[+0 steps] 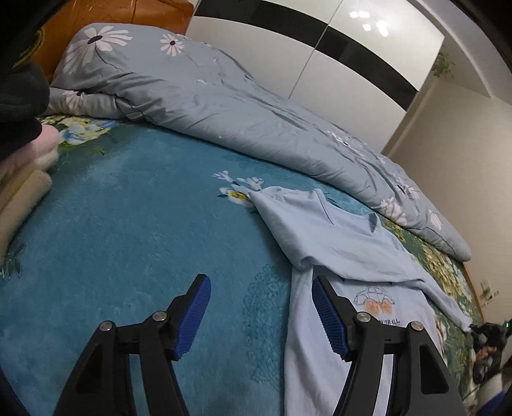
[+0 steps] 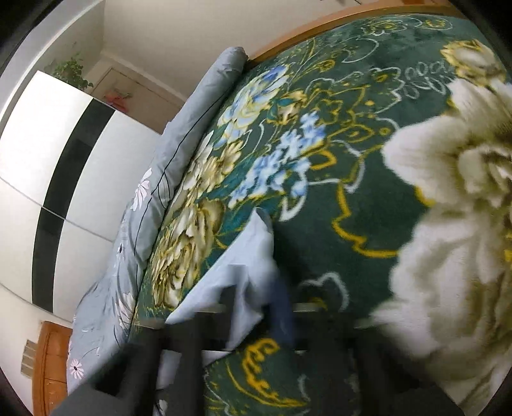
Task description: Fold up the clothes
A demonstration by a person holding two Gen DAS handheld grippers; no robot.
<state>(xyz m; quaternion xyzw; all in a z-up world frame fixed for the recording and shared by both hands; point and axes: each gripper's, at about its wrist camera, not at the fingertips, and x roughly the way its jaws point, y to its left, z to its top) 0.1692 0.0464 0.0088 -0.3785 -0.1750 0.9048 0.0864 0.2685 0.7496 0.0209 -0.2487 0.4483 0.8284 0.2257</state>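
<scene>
A light blue T-shirt point(image 1: 345, 249) with a small car print lies on the teal floral blanket point(image 1: 134, 224), its upper part folded across the body. My left gripper point(image 1: 260, 316) is open and empty just above the blanket, its right finger over the shirt's left edge. In the right wrist view, my right gripper point(image 2: 256, 307) is blurred and shut on a corner of the shirt's cloth point(image 2: 249, 262), low over the dark green flowered part of the blanket point(image 2: 336, 198). The right gripper also shows at the far right of the left wrist view point(image 1: 486, 332), holding the stretched sleeve end.
A grey-blue flowered duvet point(image 1: 224, 96) lies rolled along the bed's far side. Folded beige and pink cloth point(image 1: 25, 179) is stacked at the left. A white and black wardrobe point(image 1: 320, 51) stands behind the bed. The wooden headboard point(image 1: 105, 16) is at the top left.
</scene>
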